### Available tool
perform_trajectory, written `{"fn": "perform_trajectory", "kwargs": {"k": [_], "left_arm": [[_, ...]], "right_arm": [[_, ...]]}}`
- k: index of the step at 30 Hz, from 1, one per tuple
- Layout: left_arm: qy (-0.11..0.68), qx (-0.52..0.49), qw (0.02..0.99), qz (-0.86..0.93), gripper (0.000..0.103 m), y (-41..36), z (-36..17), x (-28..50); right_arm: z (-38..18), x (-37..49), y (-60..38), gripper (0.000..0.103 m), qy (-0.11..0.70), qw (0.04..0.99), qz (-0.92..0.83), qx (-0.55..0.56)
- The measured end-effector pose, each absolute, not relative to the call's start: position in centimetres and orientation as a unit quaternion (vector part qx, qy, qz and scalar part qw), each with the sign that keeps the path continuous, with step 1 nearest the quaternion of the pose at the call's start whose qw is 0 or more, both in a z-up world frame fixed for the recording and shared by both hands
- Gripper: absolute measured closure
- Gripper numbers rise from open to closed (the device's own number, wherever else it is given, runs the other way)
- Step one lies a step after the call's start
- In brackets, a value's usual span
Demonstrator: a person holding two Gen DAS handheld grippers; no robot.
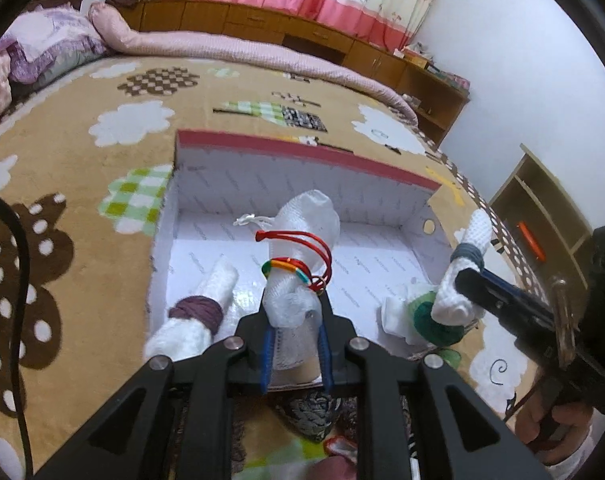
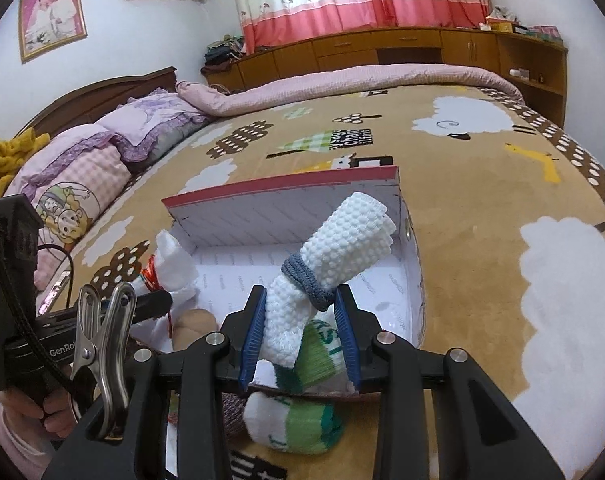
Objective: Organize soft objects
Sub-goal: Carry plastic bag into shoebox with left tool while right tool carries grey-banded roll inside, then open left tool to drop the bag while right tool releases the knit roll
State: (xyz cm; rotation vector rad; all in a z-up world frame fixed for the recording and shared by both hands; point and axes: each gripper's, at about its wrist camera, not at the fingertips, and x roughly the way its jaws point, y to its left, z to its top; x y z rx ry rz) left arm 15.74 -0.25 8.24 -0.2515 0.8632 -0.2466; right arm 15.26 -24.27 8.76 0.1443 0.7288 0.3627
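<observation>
An open cardboard box point(image 1: 302, 152) with a red rim and white lining lies on the bed. My left gripper point(image 1: 292, 308) is shut on a white mesh bundle point(image 1: 302, 220) tied with a red and rainbow cord, held over the box's near side. My right gripper point(image 2: 301, 300) is shut on a white knobbly rolled cloth point(image 2: 342, 236) bound with a grey band, tilted over the box point(image 2: 278, 186). A white roll with a purple band point(image 1: 190, 316) lies in the box at the left. A green and white sock point(image 1: 422, 316) lies at its right.
A tan cartoon blanket point(image 1: 82, 160) covers the bed. A pink quilt point(image 2: 342, 80) and pillows point(image 2: 102, 152) lie at its far side. Wooden cabinets point(image 2: 382, 48) line the wall and a shelf unit point(image 1: 542, 208) stands beside the bed. Another green and white sock point(image 2: 294, 424) lies before the box.
</observation>
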Motion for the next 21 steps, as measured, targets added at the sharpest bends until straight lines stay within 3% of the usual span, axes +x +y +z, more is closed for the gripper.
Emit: {"fn": "perform_trajectory", "kwargs": {"k": [14,21], "left_arm": [[0.429,-0.094,0.893,-0.095,0.083,-1.7,7.0,17.5],[0.426,-0.081,0.897,-0.086,0.068,-2.0,7.4,17.1]], "right_arm": [[8.1,17.6,-24.5,0.066,0.347,0.913,0.196,0.086],[8.4,17.4,-24.5,0.06,0.34,0.917,0.19,0.087]]}}
